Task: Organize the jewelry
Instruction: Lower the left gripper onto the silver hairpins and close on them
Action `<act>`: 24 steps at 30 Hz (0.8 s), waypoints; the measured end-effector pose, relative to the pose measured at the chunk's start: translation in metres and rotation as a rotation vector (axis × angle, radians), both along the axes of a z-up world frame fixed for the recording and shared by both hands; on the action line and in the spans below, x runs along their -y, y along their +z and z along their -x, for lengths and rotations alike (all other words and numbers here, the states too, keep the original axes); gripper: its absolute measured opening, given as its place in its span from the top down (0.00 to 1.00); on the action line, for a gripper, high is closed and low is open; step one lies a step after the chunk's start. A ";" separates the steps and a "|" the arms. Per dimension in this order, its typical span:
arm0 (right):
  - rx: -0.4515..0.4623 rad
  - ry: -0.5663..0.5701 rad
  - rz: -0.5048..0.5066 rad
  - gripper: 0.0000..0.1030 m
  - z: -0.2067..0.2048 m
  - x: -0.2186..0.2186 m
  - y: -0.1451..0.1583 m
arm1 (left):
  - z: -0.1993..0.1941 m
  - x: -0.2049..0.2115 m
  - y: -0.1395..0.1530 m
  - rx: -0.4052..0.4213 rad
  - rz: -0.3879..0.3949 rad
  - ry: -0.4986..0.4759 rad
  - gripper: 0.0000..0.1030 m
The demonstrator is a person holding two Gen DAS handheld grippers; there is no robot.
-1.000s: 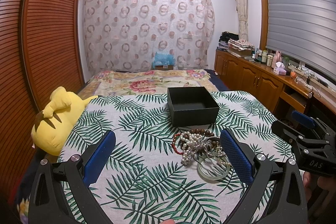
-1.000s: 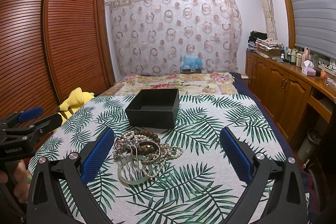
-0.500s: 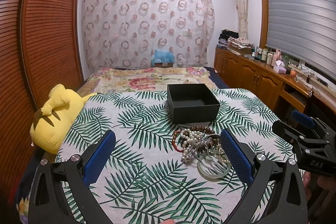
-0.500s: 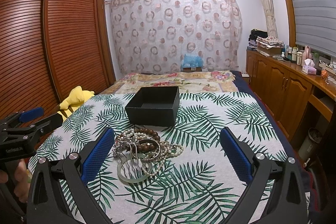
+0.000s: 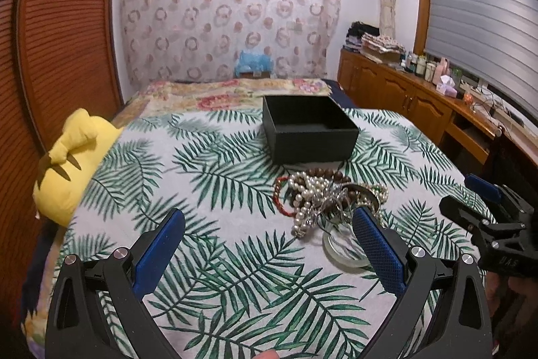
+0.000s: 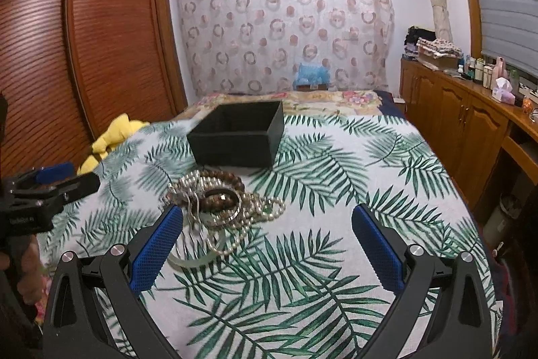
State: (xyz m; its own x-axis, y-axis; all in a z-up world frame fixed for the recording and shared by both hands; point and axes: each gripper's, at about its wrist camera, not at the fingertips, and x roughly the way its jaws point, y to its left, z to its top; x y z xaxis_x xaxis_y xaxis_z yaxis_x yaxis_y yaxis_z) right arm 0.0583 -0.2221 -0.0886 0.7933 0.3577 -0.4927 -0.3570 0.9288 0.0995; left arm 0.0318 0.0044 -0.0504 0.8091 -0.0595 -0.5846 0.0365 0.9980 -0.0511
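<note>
The left gripper (image 5: 269,221) has its blue-padded fingers (image 5: 161,244) spread wide with nothing between them, and the right gripper (image 6: 267,217) stands equally wide and empty. Each gripper's inner finger cuts across the edge of the jewelry pile (image 5: 328,197), hiding part of the pale green bangle (image 5: 339,253) at its near side. The pile is a tangle of pearl strands, a brown wooden-bead bracelet (image 6: 220,201) and a red cord; separate pieces are hard to pick out. It lies on the palm-leaf bedspread (image 5: 218,177), just in front of the open black box (image 5: 307,128). A yellow plush toy (image 5: 72,157) sits at the bed's left edge.
</note>
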 end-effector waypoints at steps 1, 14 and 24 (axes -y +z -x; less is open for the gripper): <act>-0.009 0.005 0.012 0.02 -0.002 -0.001 -0.004 | -0.002 0.001 -0.002 -0.009 0.003 -0.010 0.06; -0.070 0.041 0.030 0.02 -0.020 0.000 -0.024 | -0.050 0.014 -0.031 -0.115 0.062 -0.168 0.07; -0.069 0.068 0.060 0.02 -0.021 -0.005 -0.022 | -0.084 0.034 -0.043 -0.199 0.107 -0.280 0.40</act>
State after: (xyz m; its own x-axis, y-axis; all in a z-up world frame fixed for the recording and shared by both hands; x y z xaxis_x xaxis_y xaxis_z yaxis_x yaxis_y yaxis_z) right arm 0.0796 -0.2169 -0.1109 0.7314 0.3780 -0.5675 -0.4138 0.9076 0.0713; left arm 0.1156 -0.0296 -0.0930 0.6239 -0.3325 -0.7073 0.2869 0.9392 -0.1885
